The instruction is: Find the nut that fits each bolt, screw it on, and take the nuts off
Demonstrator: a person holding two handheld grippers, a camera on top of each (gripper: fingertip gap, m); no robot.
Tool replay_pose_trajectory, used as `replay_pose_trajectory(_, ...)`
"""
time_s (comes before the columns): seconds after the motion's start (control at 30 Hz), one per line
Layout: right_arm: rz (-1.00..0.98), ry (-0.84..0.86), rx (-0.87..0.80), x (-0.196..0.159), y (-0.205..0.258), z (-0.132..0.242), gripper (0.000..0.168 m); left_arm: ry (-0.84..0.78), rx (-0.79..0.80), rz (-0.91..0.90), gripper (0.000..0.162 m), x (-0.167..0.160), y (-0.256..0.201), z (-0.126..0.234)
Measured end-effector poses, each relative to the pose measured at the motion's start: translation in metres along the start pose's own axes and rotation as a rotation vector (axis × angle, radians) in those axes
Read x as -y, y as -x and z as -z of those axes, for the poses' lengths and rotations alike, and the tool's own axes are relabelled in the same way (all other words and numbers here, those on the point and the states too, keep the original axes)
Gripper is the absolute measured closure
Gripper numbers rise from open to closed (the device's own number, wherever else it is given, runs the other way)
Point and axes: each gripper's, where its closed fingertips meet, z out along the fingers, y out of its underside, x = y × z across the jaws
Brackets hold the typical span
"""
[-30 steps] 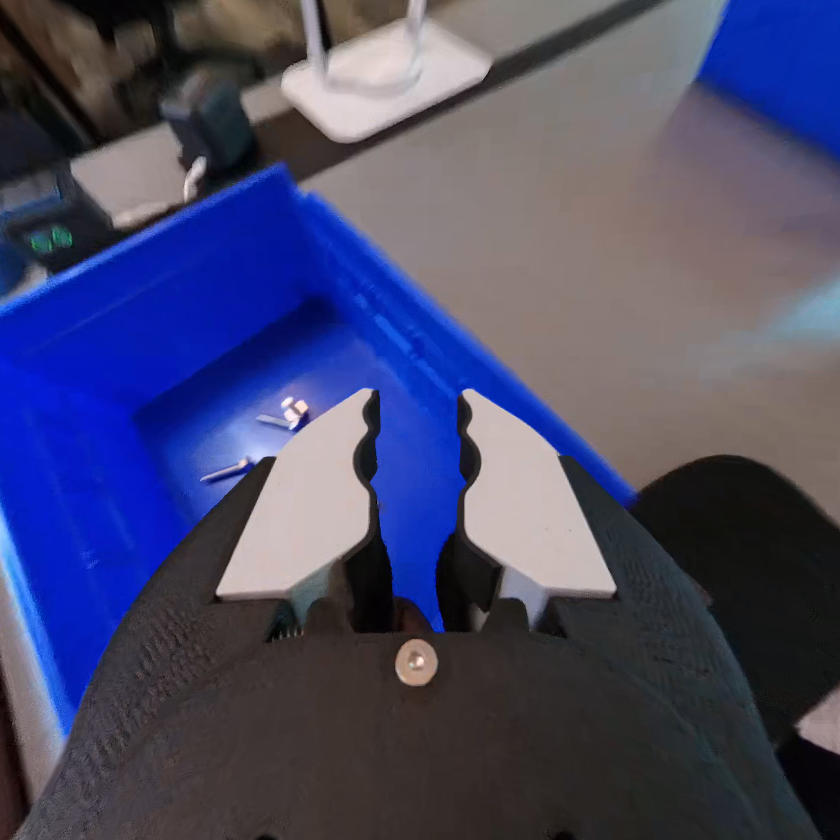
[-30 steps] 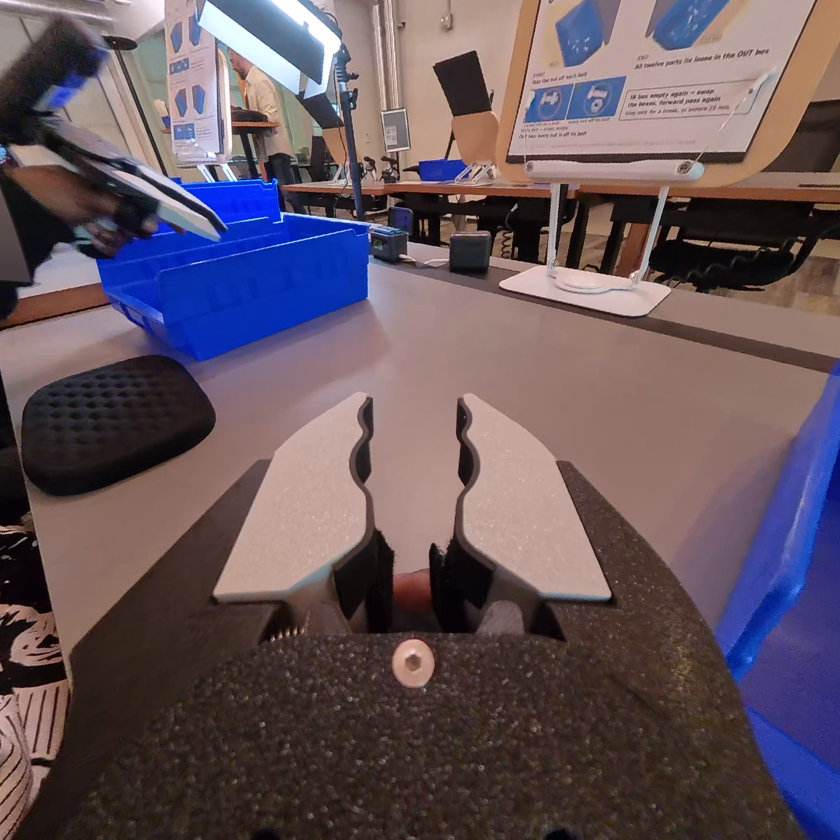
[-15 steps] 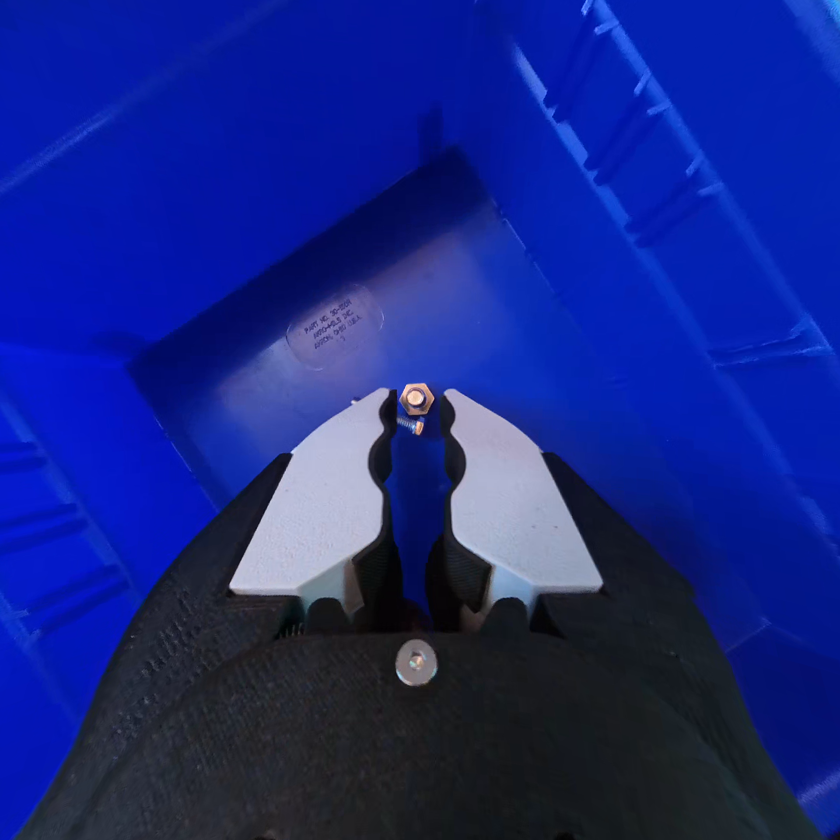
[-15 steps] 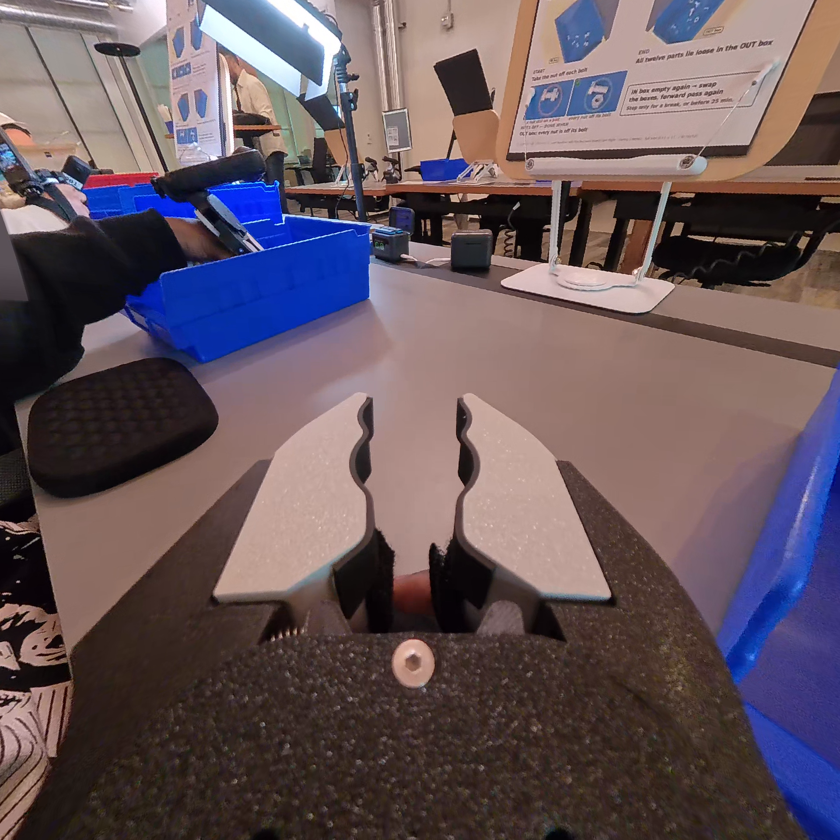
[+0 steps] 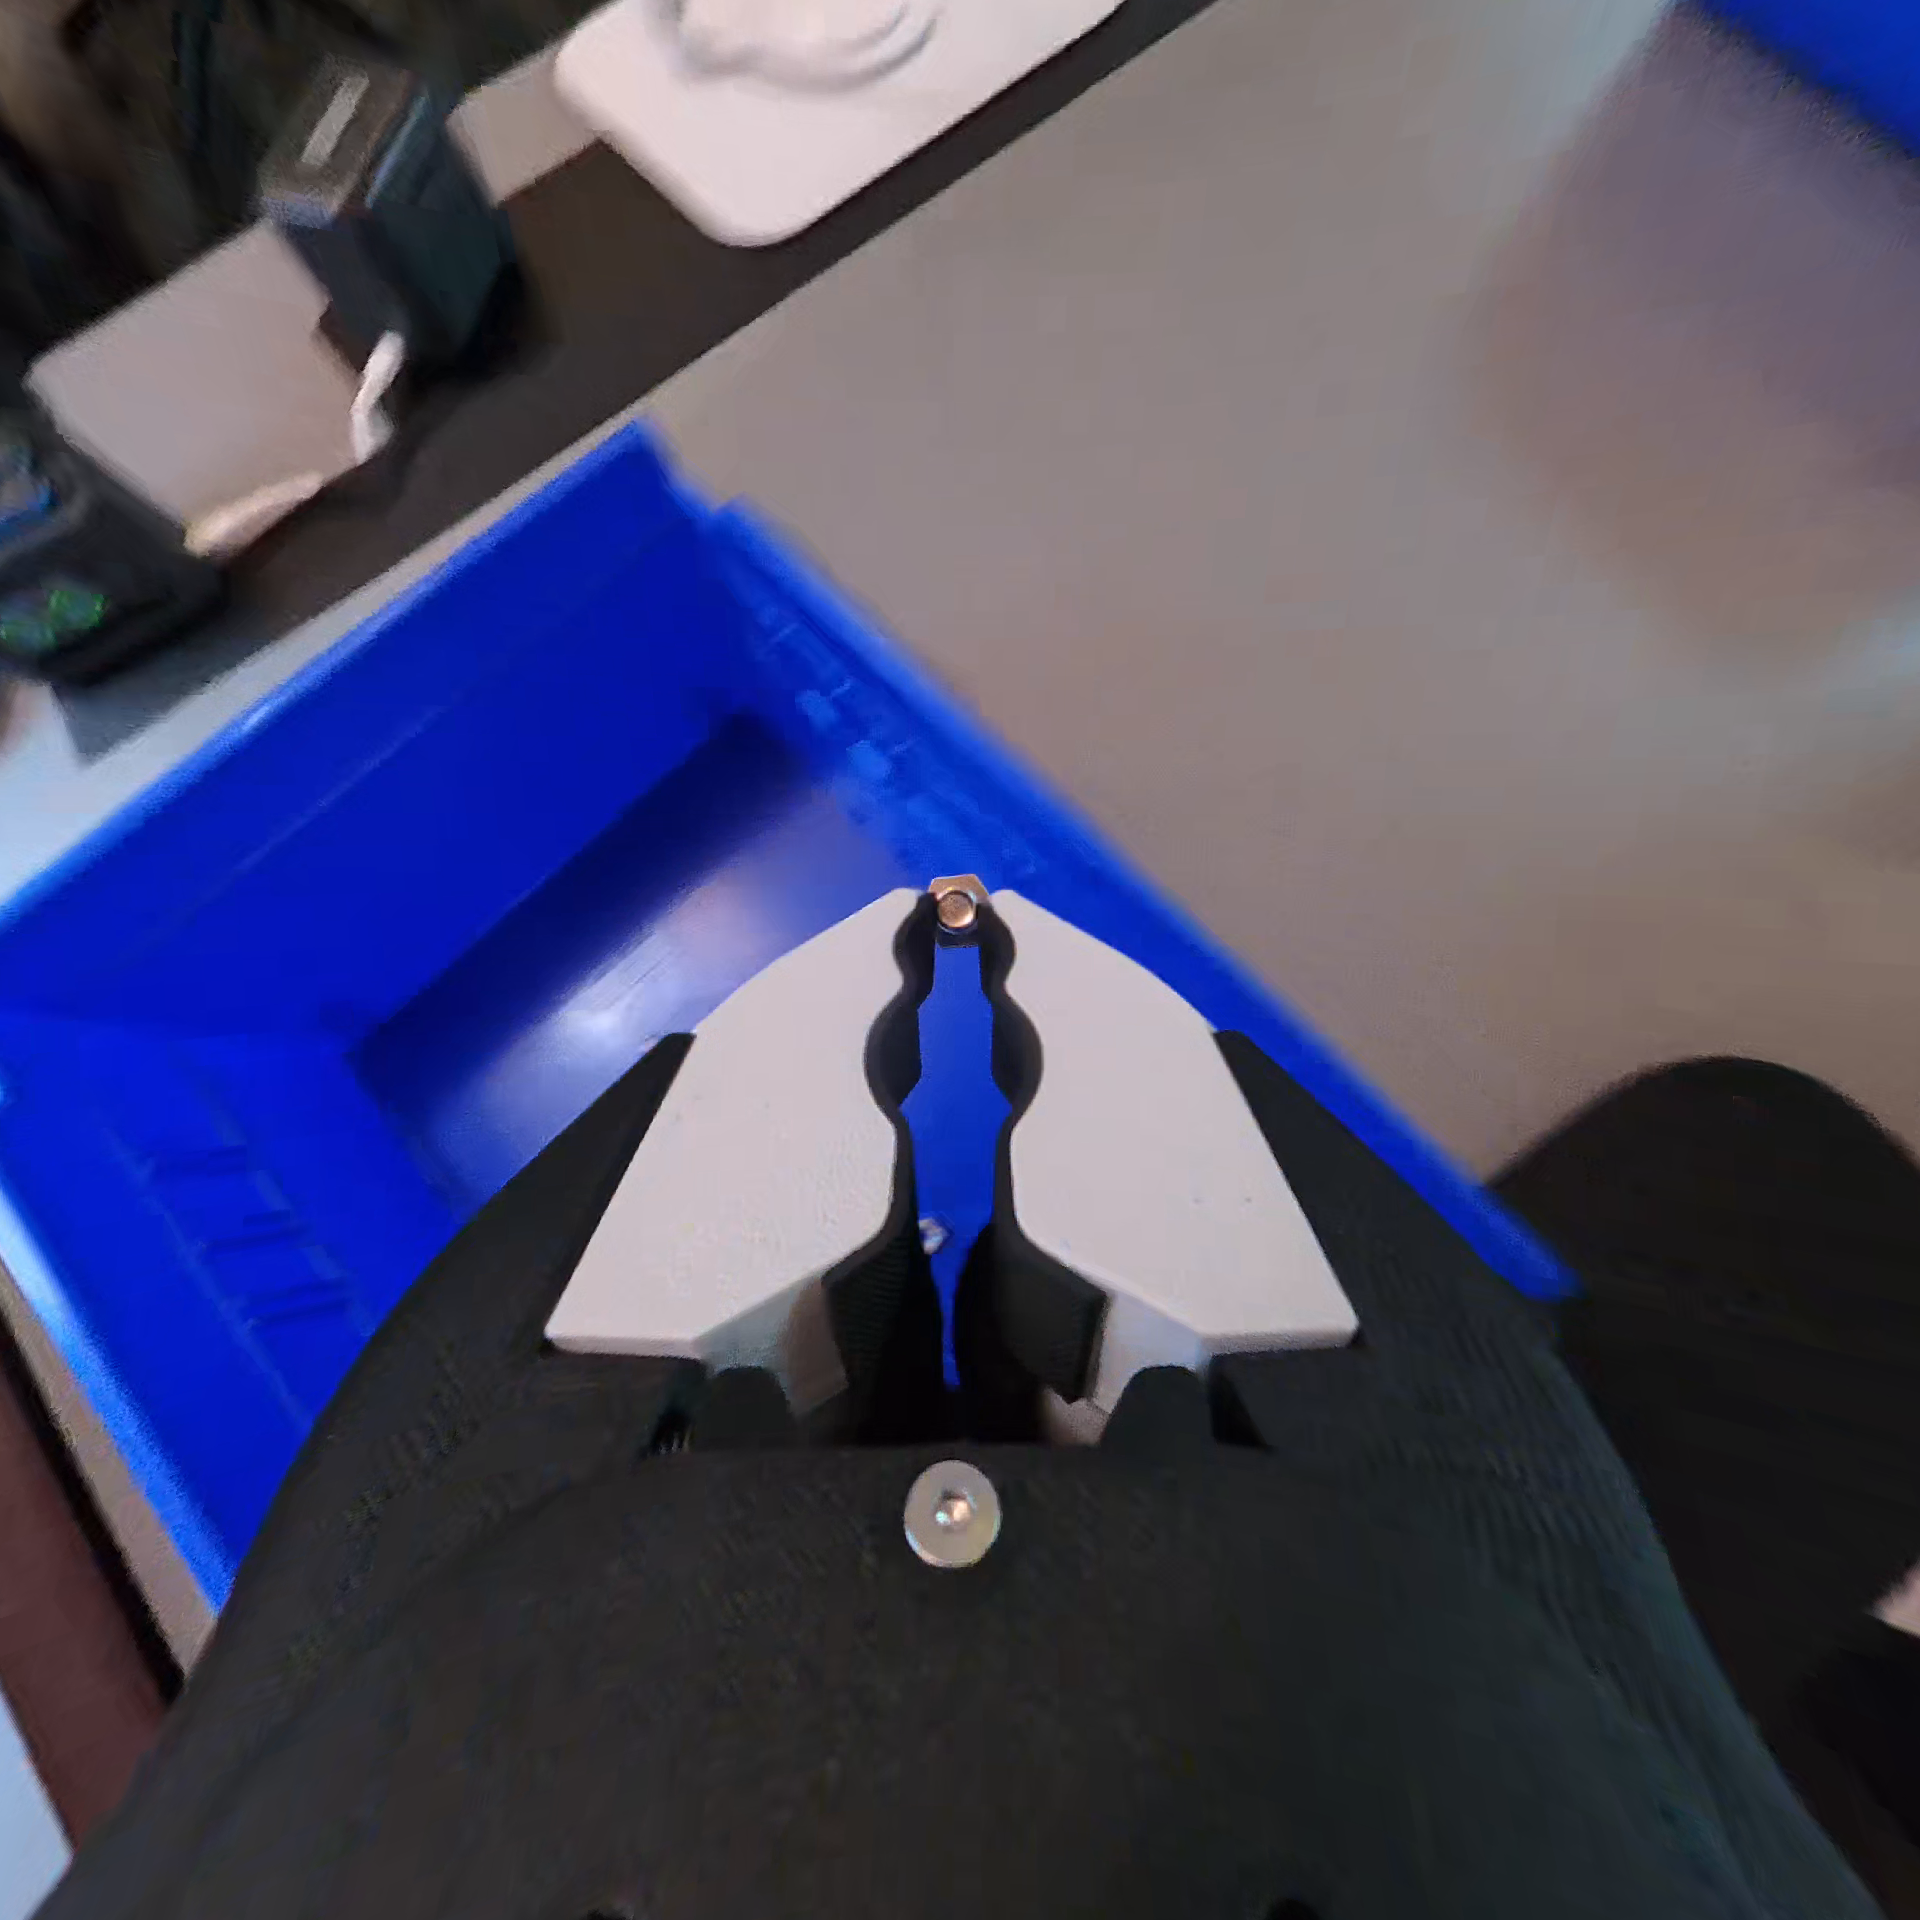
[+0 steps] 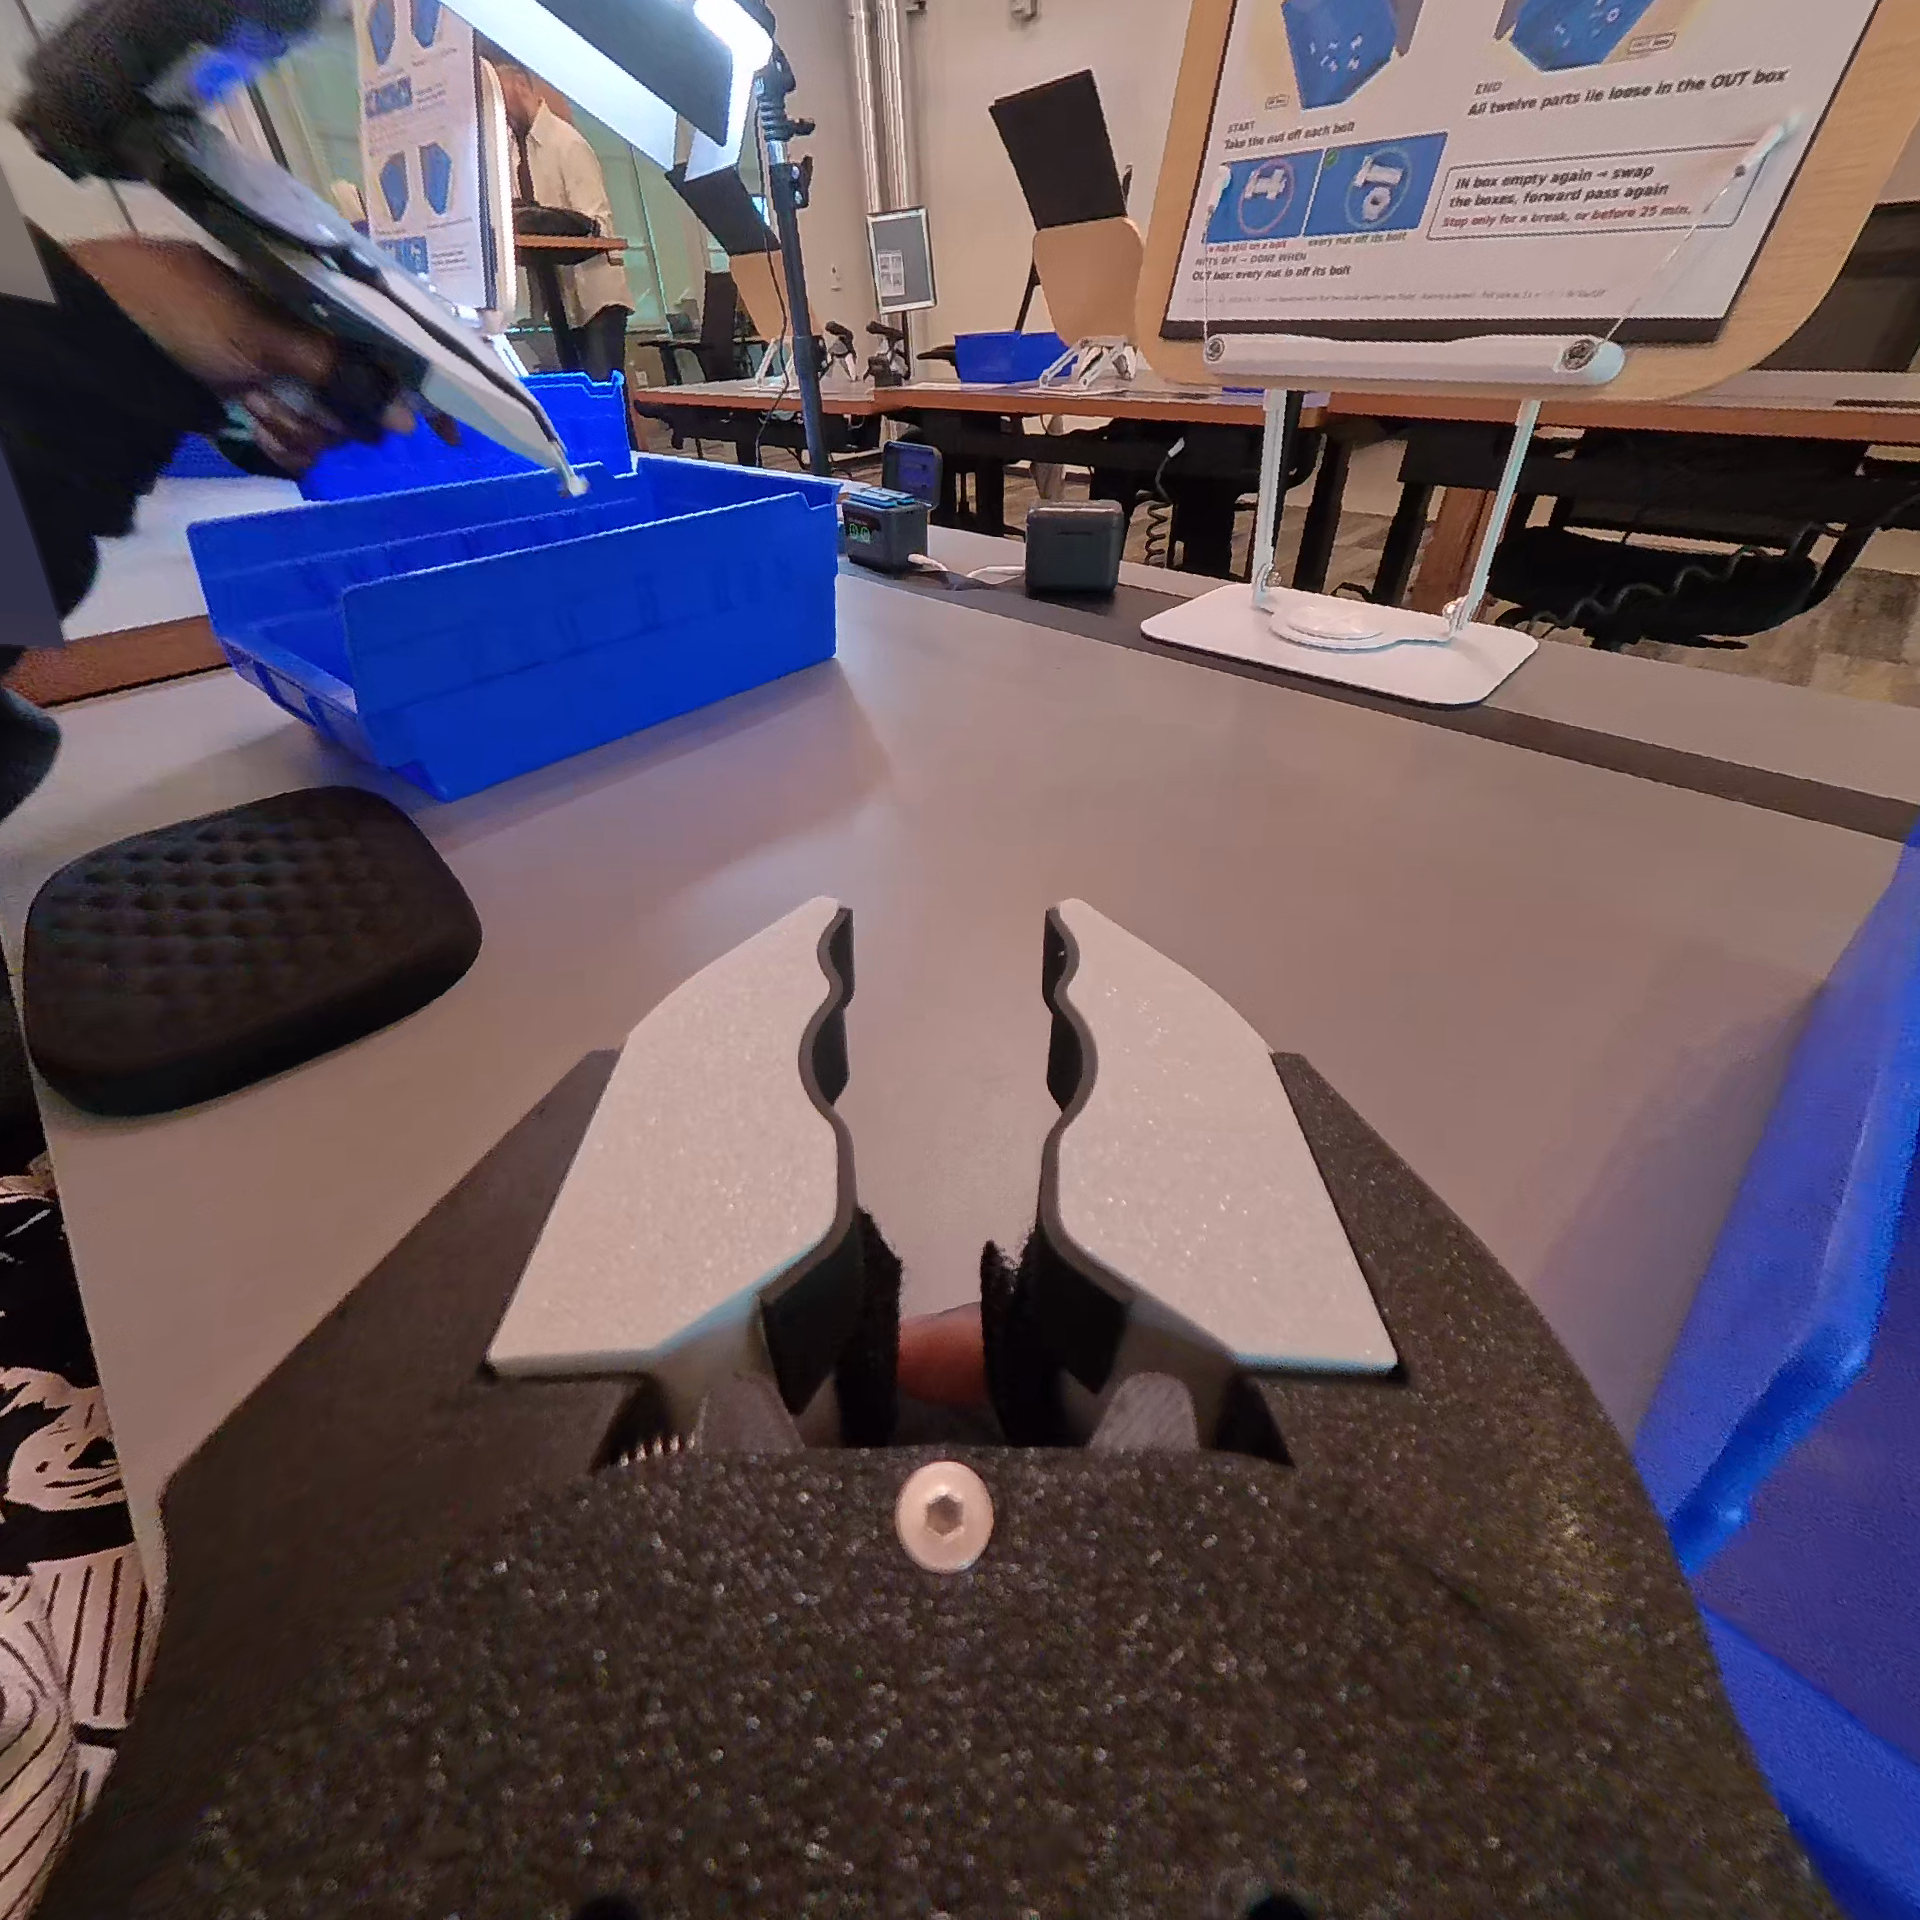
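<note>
A: Near field, left wrist view. Left gripper (image 5: 958, 914) fills the lower half of the frame, jaws drawn together at the tips and pinched on a small bolt with a nut on it (image 5: 957, 908), seen end-on just above frame centre.

B: Which part is caught?

A: The hex nut, by my reading; the tips meet on its sides. The shank I cannot make out from this angle.

B: How will it handle?

A: My judgement: light, rigid, smooth metal. Slippery in a tip pinch and liable to pivot or pop out. Better taken across two flats of the nut, leaving the bolt end free for the other gripper.

B: Behind it?

A: Blue bin (image 5: 343, 831), left and centre of frame, below the held piece. One small silvery bit shows through the jaw gap low down; too small to name. Grey table (image 5: 1299, 499) upper right, blurred.

B: Right wrist view?

A: Right gripper (image 6: 945, 940) low centre, jaws apart, nothing between them, hovering over the table. Black cushioned pad (image 6: 239, 935) at left. Second blue bin edge (image 6: 1808, 1195) at right margin.

B: Farther off?

A: Upper left, the left gripper appears above the blue bin, a pale speck at its tip. Instruction board on a white stand (image 6: 1340, 639) upper right.
</note>
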Motion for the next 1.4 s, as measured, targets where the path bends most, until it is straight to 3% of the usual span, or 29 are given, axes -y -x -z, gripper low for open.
replay_pose_trajectory(0.17, 0.021, 0.010, -0.004, -0.001, 0.002, -0.001, 0.133, -0.036, -0.218, -0.234, 0.154, 0.023, -0.118, 0.009)
replay_pose_trajectory(0.33, 0.042, 0.027, -0.004, -0.004, 0.004, -0.002, 0.133, 0.076, -0.350, -0.424, 0.154, -0.004, -0.217, -0.038)
replay_pose_trajectory(0.57, 0.044, 0.020, -0.004, -0.003, 0.004, -0.002, 0.133, 0.215, -0.378, -0.495, 0.154, -0.036, -0.256, -0.092)
replay_pose_trajectory(0.83, 0.039, 0.022, -0.004, -0.003, 0.004, -0.002, 0.133, 0.241, -0.387, -0.482, 0.154, -0.043, -0.257, -0.101)
replay_pose_trajectory(0.93, 0.039, 0.023, -0.004, -0.003, 0.004, -0.002, 0.133, 0.234, -0.389, -0.475, 0.140, -0.042, -0.257, -0.099)
replay_pose_trajectory(1.07, 0.034, 0.021, -0.003, -0.003, 0.003, -0.001, 0.133, 0.100, -0.409, -0.405, 0.135, -0.018, -0.251, -0.072)
replay_pose_trajectory(1.23, 0.040, 0.025, -0.001, -0.004, 0.004, -0.002, 0.134, -0.026, -0.238, -0.304, 0.129, 0.011, -0.163, 0.006)
replay_pose_trajectory(1.4, 0.051, 0.031, -0.004, -0.005, 0.005, -0.003, 0.134, 0.271, -0.047, -0.195, 0.122, -0.039, -0.050, 0.036)
